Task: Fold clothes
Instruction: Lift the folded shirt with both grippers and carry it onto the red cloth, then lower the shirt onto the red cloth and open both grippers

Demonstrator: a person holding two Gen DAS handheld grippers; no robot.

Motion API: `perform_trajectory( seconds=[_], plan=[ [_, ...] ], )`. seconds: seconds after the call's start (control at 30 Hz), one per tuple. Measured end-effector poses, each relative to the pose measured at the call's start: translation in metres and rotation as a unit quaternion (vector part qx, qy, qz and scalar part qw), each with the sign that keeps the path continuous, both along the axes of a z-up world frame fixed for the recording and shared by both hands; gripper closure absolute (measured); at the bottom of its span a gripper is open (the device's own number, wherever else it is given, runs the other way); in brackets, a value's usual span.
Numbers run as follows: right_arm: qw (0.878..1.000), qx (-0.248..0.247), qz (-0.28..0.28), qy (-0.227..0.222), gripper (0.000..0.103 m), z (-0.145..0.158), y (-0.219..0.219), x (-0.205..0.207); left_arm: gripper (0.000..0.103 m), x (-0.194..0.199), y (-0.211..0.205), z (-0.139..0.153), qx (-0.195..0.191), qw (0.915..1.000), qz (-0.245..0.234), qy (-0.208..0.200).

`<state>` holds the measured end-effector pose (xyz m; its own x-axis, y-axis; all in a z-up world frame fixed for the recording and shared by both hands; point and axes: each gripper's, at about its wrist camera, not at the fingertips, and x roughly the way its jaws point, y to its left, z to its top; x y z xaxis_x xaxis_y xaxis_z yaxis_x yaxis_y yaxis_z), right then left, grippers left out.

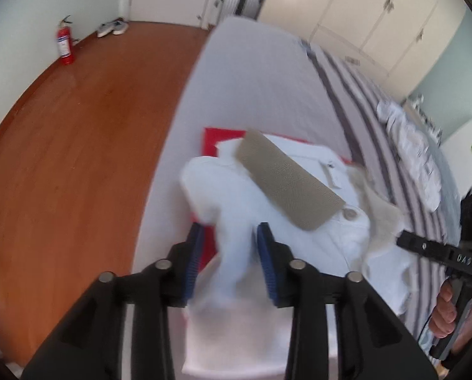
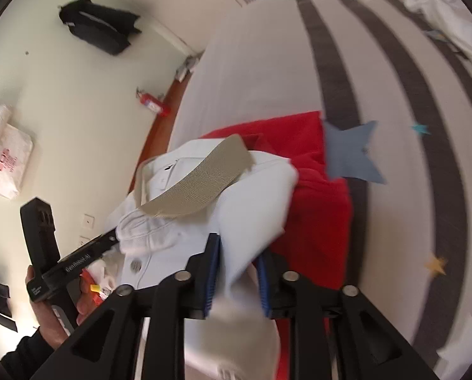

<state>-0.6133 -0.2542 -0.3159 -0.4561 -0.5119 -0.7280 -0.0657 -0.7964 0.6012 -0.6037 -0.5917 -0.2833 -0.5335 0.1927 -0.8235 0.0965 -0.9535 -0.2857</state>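
Already the white polo shirt [image 1: 267, 209] lies folded on top of a red garment [image 2: 318, 196] on the bed [image 1: 261, 79], its tan collar [image 1: 286, 183] uppermost. Both the left gripper [image 1: 229, 266] and the right gripper [image 2: 236, 272] stand parted, cloth loose between the pads (not pinched, as far as shows). Seemingly this fold is nearly finished; a crumpled white garment [image 1: 416, 155] farther off remains.

Shirt [image 1: 267, 196] atop folded garment [image 2: 318, 196] on bed [image 1: 261, 72]
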Motion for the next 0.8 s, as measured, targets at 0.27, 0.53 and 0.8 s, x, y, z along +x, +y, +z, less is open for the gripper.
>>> perform_trajectory(
  seconds=[0.27, 0.53, 0.8],
  plan=[
    [0.999, -0.031, 0.023, 0.011, 0.077, -0.007, 0.004, 0.068, 0.056, 0.062, 0.002, -0.022, 0.035, 0.999, -0.013, -0.026],
    [0.997, -0.061, 0.04, -0.01, 0.083, -0.03, -0.008, 0.051, 0.086, 0.05, 0.003, -0.031, 0.07, 0.9964, -0.018, -0.045],
    [0.994, -0.101, 0.031, 0.006, 0.099, 0.006, 0.017, 0.057, 0.095, 0.046, 0.017, 0.012, 0.085, 0.995, -0.04, -0.032]
  ],
)
